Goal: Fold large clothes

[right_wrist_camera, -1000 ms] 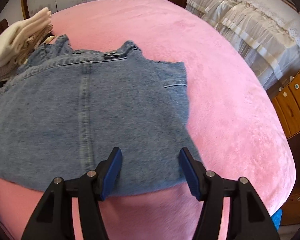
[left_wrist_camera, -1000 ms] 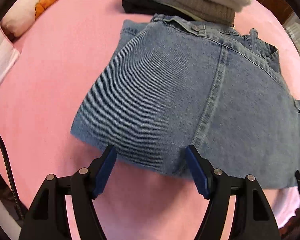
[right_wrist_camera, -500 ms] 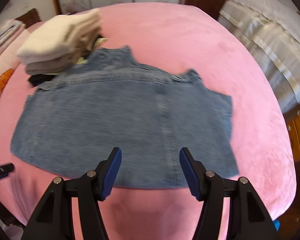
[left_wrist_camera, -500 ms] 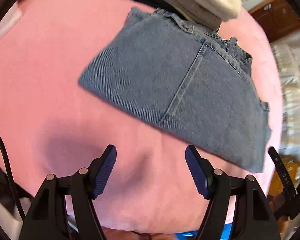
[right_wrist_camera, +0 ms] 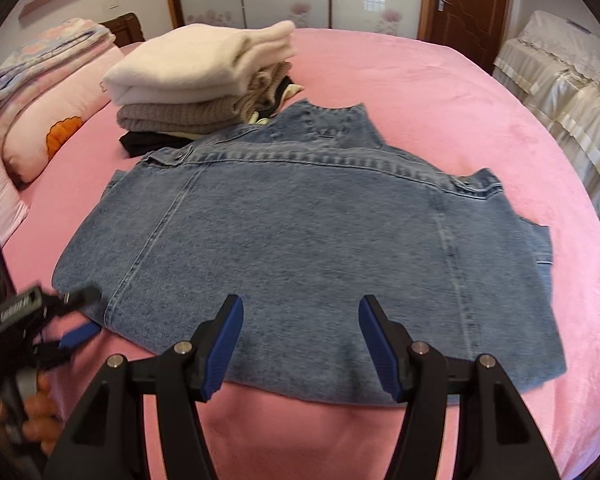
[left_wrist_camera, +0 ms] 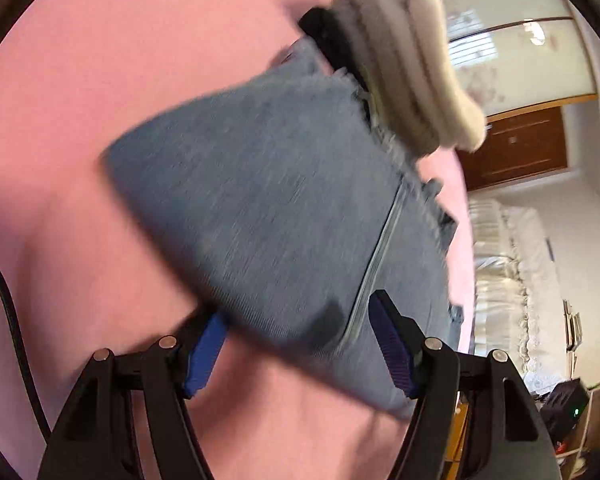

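A folded blue denim jacket point(right_wrist_camera: 300, 220) lies flat on the pink bed point(right_wrist_camera: 440, 92). My right gripper point(right_wrist_camera: 300, 302) hovers open over the jacket's near hem, with nothing pressed between its pads. In the right wrist view my left gripper point(right_wrist_camera: 80, 312) is at the jacket's near left corner, one finger above the denim edge and one below. The left wrist view is blurred and rolled. There the denim jacket point(left_wrist_camera: 280, 200) reaches in between the fingers of the left gripper point(left_wrist_camera: 298, 308), whose jaws stand wide and do not clamp the cloth.
A stack of folded sweaters point(right_wrist_camera: 200, 68) sits just behind the jacket, touching its collar side. A pink pillow point(right_wrist_camera: 52, 120) and a folded quilt lie at the far left. A covered cabinet point(right_wrist_camera: 560, 80) stands beyond the bed's right edge. A hand point(right_wrist_camera: 36, 412) holds the left gripper.
My left gripper rolled and dropped to the jacket's left edge, so denim now lies between its fingers. My right gripper shifted left along the hem; the whole jacket now shows.
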{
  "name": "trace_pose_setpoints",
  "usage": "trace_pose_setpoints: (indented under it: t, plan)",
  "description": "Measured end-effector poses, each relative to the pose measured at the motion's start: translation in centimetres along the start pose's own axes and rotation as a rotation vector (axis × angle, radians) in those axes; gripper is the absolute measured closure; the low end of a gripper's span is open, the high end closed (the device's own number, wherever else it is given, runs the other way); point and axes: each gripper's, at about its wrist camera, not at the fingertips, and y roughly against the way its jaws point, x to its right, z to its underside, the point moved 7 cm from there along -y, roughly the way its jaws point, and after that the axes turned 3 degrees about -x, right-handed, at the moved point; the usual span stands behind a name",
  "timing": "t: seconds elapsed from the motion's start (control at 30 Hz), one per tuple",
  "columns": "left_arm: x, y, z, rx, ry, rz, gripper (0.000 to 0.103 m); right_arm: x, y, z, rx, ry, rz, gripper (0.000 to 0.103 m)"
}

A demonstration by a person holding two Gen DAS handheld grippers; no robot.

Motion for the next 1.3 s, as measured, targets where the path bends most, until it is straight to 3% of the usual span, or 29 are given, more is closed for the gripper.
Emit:
trace_pose_setpoints:
  t: [0.27,0.4,0.6,1.03,1.3]
  plan:
    - [2.3,-3.3,-4.0,0.083,-0.107,0.027,0.036,0.2,-1.4,-0.4,0.046,-0.025,0.006,0.043]
    - [3.8,-3.6,-5.0,0.106,-0.128,0.011,0.043,0.7,-2.2,-0.6,0.048,-0.053,0.015,0.043]
    - [4.2,-3.5,-4.9,0.102,-0.176,-0.096,0.074,1.2,-3.0,0.2,0.037,-0.101,0.019,0.043]
    - [3.9,-3.2,-4.8,0.042,-0.199,-0.138,0.079,1.3,-3.5,2.3,0.010,-0.128,0.028,0.043]
    - [6.6,-1.6,-4.6,0.062,-0.273,-0.200,0.092,1.6,-3.2,2.3,-0.019,-0.125,0.034,0.043]
